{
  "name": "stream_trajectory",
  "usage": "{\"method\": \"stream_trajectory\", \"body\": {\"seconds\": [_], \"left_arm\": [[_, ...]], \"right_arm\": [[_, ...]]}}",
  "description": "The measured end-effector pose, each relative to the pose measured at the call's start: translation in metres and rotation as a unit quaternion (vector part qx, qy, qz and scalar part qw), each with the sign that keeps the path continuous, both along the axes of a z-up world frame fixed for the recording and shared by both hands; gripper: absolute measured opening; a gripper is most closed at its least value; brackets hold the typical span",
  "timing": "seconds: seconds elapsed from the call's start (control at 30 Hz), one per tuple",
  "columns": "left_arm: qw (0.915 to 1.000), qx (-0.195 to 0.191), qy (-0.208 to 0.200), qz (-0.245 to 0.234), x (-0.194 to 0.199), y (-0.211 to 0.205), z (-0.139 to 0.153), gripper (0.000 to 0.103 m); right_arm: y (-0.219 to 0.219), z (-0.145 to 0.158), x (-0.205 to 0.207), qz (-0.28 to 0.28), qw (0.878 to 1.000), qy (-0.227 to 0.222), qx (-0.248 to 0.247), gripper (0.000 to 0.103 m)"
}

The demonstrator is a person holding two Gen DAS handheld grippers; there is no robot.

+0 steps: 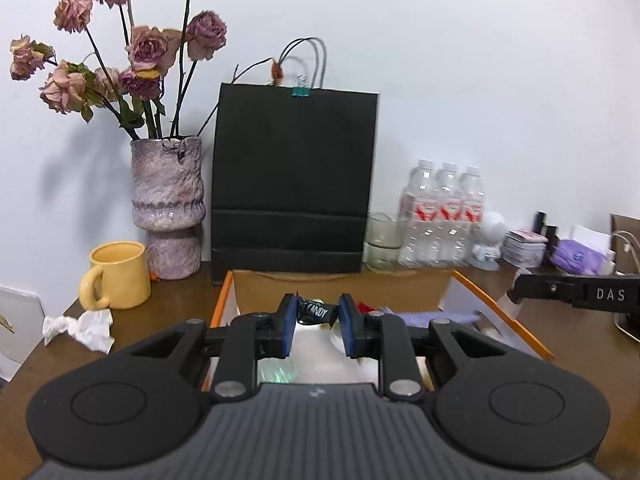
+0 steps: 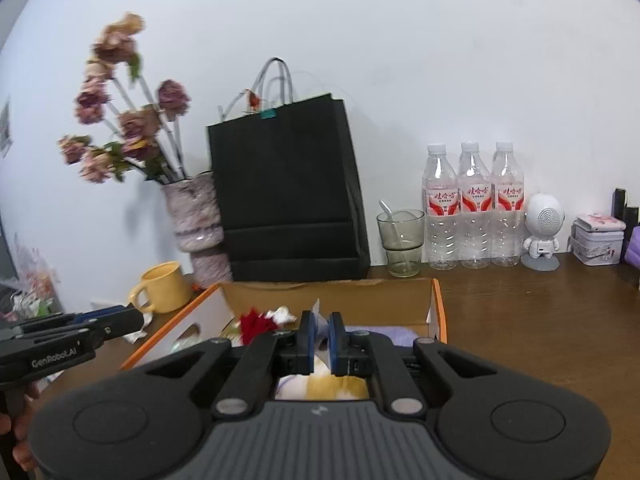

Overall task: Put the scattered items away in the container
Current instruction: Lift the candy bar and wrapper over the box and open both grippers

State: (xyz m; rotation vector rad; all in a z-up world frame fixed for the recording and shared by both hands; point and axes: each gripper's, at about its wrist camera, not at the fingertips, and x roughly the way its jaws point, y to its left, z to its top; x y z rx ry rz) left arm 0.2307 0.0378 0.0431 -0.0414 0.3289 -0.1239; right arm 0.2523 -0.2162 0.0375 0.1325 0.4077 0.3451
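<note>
An orange-edged cardboard box (image 1: 504, 314) sits on the brown table, and shows in the right wrist view (image 2: 438, 304) too. My left gripper (image 1: 318, 312) is shut on a black candy wrapper (image 1: 314, 311) and holds it over the box. My right gripper (image 2: 320, 328) is shut on a thin white scrap (image 2: 318, 312) over the box. Inside lie a red item (image 2: 256, 322), a purple cloth (image 2: 384, 332) and a yellow-white thing (image 2: 328, 386). A crumpled white paper (image 1: 80, 326) lies on the table left of the box.
Behind the box stand a black paper bag (image 1: 294, 180), a vase of dried roses (image 1: 168, 208), a yellow mug (image 1: 118, 274), a glass (image 2: 402, 242), three water bottles (image 2: 474, 208), a white robot figure (image 2: 542, 230) and tins (image 2: 598, 238).
</note>
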Motion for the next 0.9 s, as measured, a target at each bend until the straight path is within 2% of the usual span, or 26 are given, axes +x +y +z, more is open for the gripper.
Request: {"method": "stream_trajectory", "body": {"seconds": [0.17, 0.27, 0.3, 0.33, 0.37, 0.4, 0.43, 0.53, 0.9], "left_arm": [[0.9989, -0.033, 0.027, 0.019, 0.045, 0.011, -0.016, 0.023], [0.9980, -0.034, 0.051, 0.015, 0.071, 0.013, -0.025, 0.025], [0.9977, -0.035, 0.057, 0.013, 0.078, 0.013, -0.028, 0.033], [0.9970, -0.040, 0.065, 0.015, 0.083, 0.013, -0.031, 0.061], [0.9958, -0.043, 0.078, 0.024, 0.089, 0.013, -0.034, 0.081], [0.9947, -0.043, 0.086, 0.036, 0.093, 0.013, -0.036, 0.103], [0.9946, -0.036, 0.085, 0.047, 0.093, 0.011, -0.038, 0.103], [0.9946, -0.016, 0.089, 0.050, 0.092, 0.007, -0.038, 0.103], [0.9953, -0.006, 0.086, 0.043, 0.084, -0.001, -0.039, 0.103]], "right_arm": [[0.004, -0.020, 0.047, -0.012, 0.999, 0.034, -0.004, 0.006], [0.009, -0.037, 0.071, -0.006, 0.998, 0.065, -0.018, 0.008], [0.011, -0.042, 0.080, -0.001, 0.997, 0.077, -0.024, 0.011], [0.013, -0.046, 0.086, -0.005, 0.996, 0.085, -0.028, 0.020], [0.015, -0.048, 0.092, -0.012, 0.995, 0.091, -0.034, 0.052], [0.017, -0.049, 0.097, -0.021, 0.995, 0.094, -0.040, 0.091], [0.019, -0.050, 0.099, -0.024, 0.994, 0.093, -0.042, 0.102], [0.020, -0.047, 0.096, -0.015, 0.996, 0.080, -0.043, 0.102], [0.015, -0.044, 0.085, -0.028, 0.995, 0.080, -0.044, 0.102]]}}
